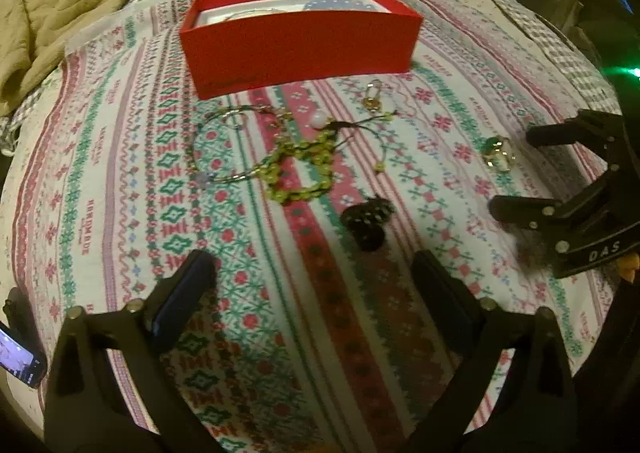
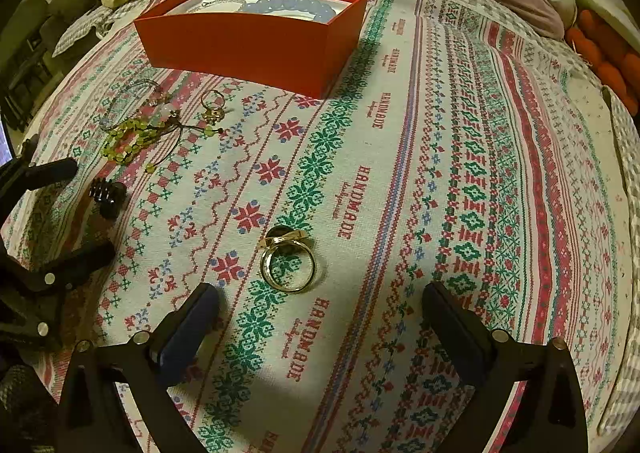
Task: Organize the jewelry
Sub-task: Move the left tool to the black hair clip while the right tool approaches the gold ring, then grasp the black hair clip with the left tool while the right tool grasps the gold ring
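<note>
Two grippers hang over a patterned cloth (image 2: 400,141) spread on a bed, both with jaws wide apart and nothing between them. The right gripper (image 2: 320,309) points down at a gold ring (image 2: 287,263) lying flat on the cloth just ahead of its fingertips, between the two but touching neither. The left gripper (image 1: 316,273) hovers above bare cloth, with a small black hair claw (image 1: 367,223) lying just beyond its fingertips.

Farther off, a green bead bracelet (image 1: 302,169) lies tangled with a thin wire necklace (image 1: 216,141), a pale round bead (image 1: 319,119) among them. A small gold ring (image 2: 213,105) sits near the tangle, close to the red box (image 2: 256,41). That open box stands at the far side of the cloth and already holds a pale blue bead bracelet (image 2: 296,7) and a fine chain (image 2: 218,4). A beige quilted blanket (image 1: 60,5) is bunched beyond the cloth.
</note>
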A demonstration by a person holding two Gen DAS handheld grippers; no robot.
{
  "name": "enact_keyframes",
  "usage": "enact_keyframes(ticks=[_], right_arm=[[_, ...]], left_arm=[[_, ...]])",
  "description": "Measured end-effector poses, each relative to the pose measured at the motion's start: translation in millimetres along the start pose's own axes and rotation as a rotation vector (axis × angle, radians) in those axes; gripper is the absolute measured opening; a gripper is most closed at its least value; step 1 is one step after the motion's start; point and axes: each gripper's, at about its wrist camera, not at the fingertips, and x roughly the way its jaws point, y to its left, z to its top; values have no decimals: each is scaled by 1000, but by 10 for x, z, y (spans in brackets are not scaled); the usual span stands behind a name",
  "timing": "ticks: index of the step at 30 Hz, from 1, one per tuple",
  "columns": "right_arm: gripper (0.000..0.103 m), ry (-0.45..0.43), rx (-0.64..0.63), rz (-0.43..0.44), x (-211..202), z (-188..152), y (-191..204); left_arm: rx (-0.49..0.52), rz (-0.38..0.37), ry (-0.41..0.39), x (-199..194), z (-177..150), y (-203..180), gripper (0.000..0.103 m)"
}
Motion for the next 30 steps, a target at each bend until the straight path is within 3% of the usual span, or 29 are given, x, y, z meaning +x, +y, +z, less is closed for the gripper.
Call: enact_keyframes(ticks=[13,20,25,30], right_arm=[[68,-22,-31,31,-74,45,91],[44,-30,-22,59,-83,85,89],[34,-29,-27,71,-85,86,123],[23,-27,-29,74,-86,95,135]], left_arm=[[-23,-106,9,-26,123,-29,49],[-23,-115,14,-22,131,-52,35],[-30,-118,18,-23,137,-27,25],[-23,-120,22,-26,146,-27,24]])
